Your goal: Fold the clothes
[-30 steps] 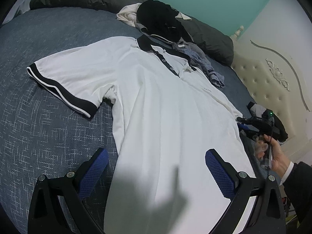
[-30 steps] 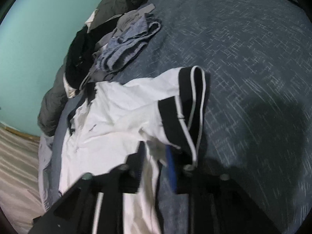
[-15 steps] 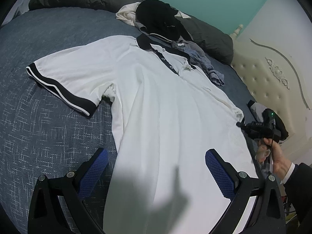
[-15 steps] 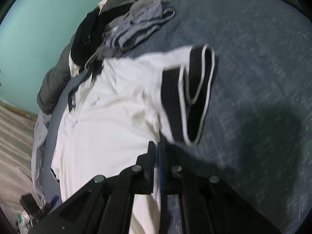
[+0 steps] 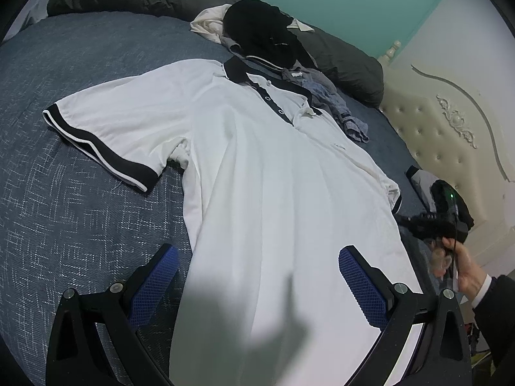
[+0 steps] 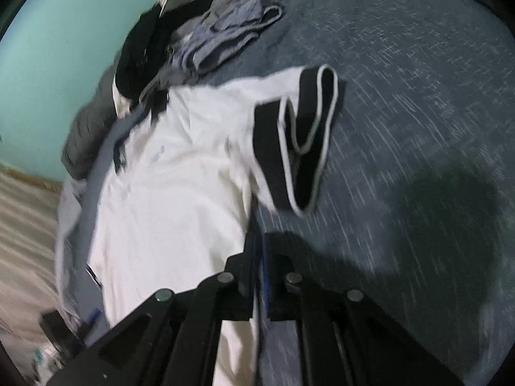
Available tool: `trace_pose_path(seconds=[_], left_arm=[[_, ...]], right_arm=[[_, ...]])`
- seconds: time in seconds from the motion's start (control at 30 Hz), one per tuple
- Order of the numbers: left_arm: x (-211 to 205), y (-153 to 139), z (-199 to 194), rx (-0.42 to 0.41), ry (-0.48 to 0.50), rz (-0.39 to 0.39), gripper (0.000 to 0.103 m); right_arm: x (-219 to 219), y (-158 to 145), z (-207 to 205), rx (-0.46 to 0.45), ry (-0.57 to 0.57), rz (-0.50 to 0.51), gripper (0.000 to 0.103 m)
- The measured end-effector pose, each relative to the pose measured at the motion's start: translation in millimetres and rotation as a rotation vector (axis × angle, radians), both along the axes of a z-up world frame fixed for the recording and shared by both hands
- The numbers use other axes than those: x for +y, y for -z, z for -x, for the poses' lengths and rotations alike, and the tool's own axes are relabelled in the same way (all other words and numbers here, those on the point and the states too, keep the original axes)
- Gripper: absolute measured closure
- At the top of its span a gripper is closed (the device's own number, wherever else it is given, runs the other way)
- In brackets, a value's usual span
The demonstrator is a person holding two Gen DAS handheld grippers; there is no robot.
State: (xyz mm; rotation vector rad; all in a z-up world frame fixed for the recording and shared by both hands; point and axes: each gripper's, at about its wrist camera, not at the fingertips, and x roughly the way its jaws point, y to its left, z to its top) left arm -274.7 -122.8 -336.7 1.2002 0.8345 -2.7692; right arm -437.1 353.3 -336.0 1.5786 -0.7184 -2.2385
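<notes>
Between the right gripper (image 6: 260,257)'s closed jaws, blur hides the polo shirt (image 6: 167,193) edge.

A white polo shirt (image 5: 273,186) lies front up and spread flat on the blue bed cover (image 5: 64,209). It has a black collar (image 5: 236,69), a black buttoned placket and black sleeve bands with a white stripe. One sleeve (image 6: 299,138) is folded over on itself.

Teal wall (image 5: 338,3) behind a blue-covered bed (image 5: 64,209) with cream tufted headboard (image 5: 450,135).
</notes>
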Motion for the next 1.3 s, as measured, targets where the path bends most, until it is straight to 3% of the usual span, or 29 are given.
trace_pose_path(seconds=[0.13,0.37,0.67,1.07,1.2,1.3], left_arm=[[2,-3,0,0.009,0.003,-0.003,0.001],[5,-8,-2,0.023,0.011,-0.010,0.001],[9,-10,-2,0.029,0.021,-0.016,0.001],[11,-11,-3,0.034,0.024,-0.023,0.001],[12,-13,-4,0.038,0.027,-0.021,0.001],[12,-12,-4,0.038,0.025,-0.023,0.001]], right_arm=[[-4,-1,-20,-0.015,-0.028,-0.033,0.077],[-29,-11,-45,0.034,-0.096,-0.237,0.077],[-70,-12,-69,0.078,-0.226,-0.356,0.077],[-93,-16,-95,0.094,-0.332,-0.393,0.079],[-84,-23,-94,0.096,-0.296,-0.296,0.079],[-69,-31,-88,0.101,-0.208,-0.260,0.079]])
